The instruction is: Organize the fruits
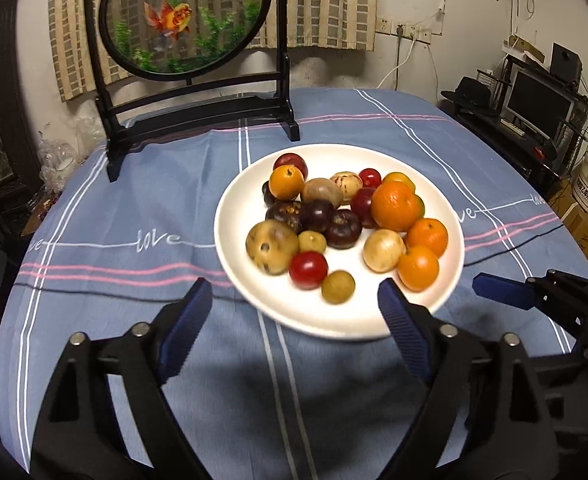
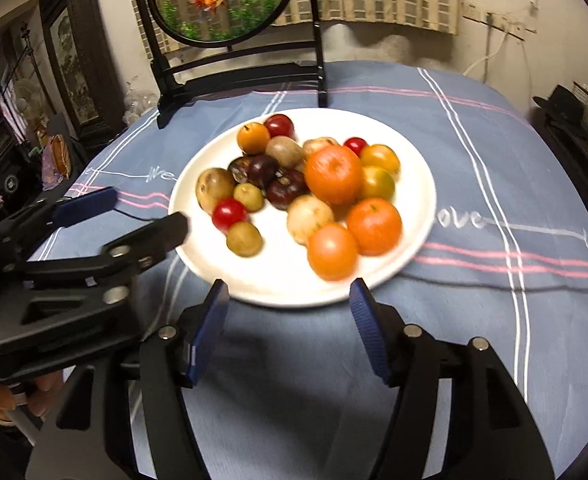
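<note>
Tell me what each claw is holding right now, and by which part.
Nothing is held. The left claw and right claw are both open and empty, short of the white plate of fruit.

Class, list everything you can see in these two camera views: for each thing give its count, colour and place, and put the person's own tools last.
round white plate: one, white, centre of the table, holding all the fruit
orange citrus fruits: about six, orange, mostly on the plate's right side
small red round fruits: about four, red, scattered across the plate
dark purple fruits: about four, purple-brown, middle of the plate
tan and olive round fruits: about six, brownish, left and near side of the plate
blue striped tablecloth: one, blue with white and pink lines, covering the table
black-framed goldfish screen: one, behind the plate
left hand-held gripper: one, black with blue pads, open, near the plate's near rim
right hand-held gripper: one, same colours, open, at the near rim
</note>
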Demonstrator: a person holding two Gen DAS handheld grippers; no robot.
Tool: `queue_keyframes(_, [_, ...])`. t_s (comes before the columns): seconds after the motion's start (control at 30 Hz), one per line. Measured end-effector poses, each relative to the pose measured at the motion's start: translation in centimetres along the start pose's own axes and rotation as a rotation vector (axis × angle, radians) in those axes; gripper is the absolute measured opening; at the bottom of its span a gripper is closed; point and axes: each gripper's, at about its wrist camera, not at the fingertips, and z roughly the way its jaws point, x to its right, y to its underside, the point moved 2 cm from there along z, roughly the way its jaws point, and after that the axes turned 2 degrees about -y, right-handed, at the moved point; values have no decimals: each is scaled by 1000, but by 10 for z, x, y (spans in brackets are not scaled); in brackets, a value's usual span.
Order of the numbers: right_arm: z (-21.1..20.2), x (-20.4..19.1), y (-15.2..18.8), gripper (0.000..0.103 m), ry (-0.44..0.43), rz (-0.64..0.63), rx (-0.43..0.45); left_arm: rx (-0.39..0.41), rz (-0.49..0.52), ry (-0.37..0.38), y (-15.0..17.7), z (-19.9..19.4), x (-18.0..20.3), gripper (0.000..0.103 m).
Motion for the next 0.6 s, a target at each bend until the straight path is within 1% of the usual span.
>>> queue_keyframes(0.17, [-12,10,17,64,49,4,-7,6,-15,2,15,-19,0,90])
queue_keyframes(0.27, [-18,16,26,65,72,8,-11,7,-26,-5,22,-24,-2,97])
queue_keyframes(0.37, [-23,23,35,67,92,21,-9,-10,-32,-31,33,-26,-6,97])
queue_keyframes(0.5, [-27,32,43,68,124,31,-11,-24,-62,-43,44,-28,-14,97])
queue_keyframes(0.6, [-29,39,49,68,131,46,-16,-32,-71,-45,52,-29,-17,97])
